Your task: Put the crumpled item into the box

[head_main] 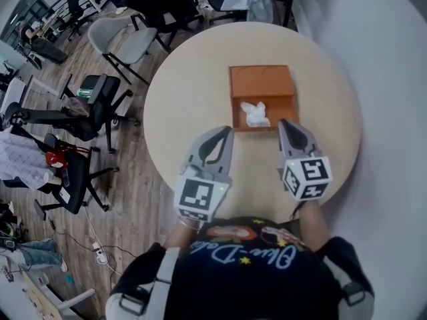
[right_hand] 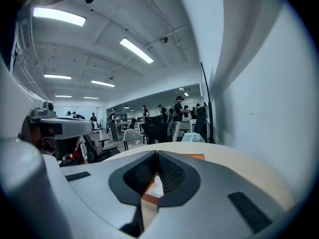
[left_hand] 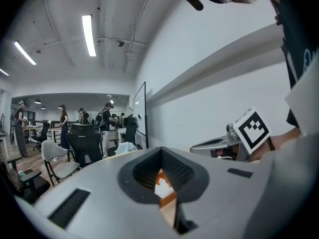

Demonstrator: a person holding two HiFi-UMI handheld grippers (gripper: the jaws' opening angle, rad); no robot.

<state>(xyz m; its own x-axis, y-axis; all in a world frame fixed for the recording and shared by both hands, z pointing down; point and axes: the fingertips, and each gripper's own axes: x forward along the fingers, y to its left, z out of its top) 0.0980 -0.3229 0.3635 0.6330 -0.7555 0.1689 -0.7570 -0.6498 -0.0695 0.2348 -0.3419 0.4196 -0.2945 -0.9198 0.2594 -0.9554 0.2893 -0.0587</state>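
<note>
An orange box (head_main: 261, 85) lies open in the middle of the round beige table (head_main: 180, 92). A white crumpled item (head_main: 255, 114) rests inside it, near its front wall. My left gripper (head_main: 227, 131) is shut and empty, its tip just left of the box's front corner. My right gripper (head_main: 283, 123) is shut too, with its tip at the box's front right corner. Through the hollow of the left gripper (left_hand: 161, 150) I see the crumpled item (left_hand: 162, 187) and the box (left_hand: 168, 201). The right gripper (right_hand: 156, 153) frames the same crumpled item (right_hand: 157, 185).
Office chairs (head_main: 127, 42) stand on the wooden floor left of the table, and a darker chair (head_main: 87, 112) stands nearer. A pale wall (head_main: 387, 59) runs along the right. People stand far back in the office (left_hand: 64, 116).
</note>
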